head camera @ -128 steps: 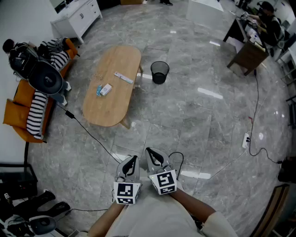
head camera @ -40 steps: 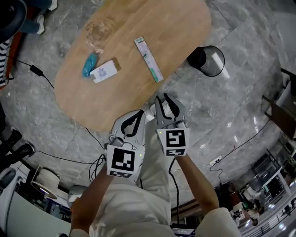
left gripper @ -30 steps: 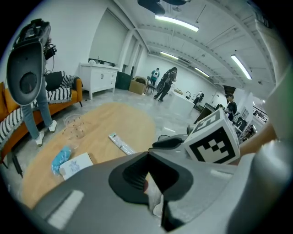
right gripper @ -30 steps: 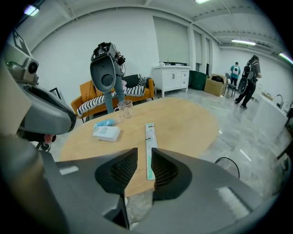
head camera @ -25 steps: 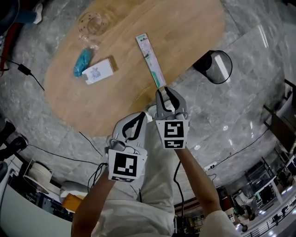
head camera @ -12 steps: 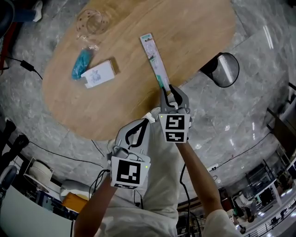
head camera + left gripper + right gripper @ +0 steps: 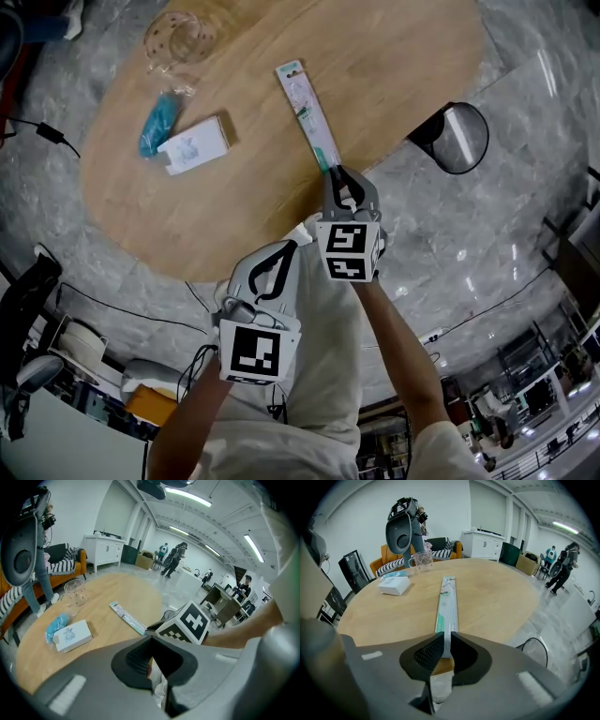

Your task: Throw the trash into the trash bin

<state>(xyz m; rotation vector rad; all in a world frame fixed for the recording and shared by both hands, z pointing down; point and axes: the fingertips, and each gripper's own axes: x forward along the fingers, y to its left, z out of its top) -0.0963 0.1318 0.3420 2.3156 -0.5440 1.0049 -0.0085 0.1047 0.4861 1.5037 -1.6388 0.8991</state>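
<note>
Lowering my right gripper [image 7: 343, 178] onto the near end of the long package [image 7: 306, 111] at frame centre, I have just been narrowing its jaws; a slim gap remains, so no grasp yet. My left gripper [image 7: 278, 258] is clenched, empty. The trash bin [image 7: 459, 139] waits at the right.

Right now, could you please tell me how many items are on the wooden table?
4: a long slim packet mid-table; a white box left of it; a blue wrapper beside that box; a clear cup at the far edge. None seems hidden.
</note>
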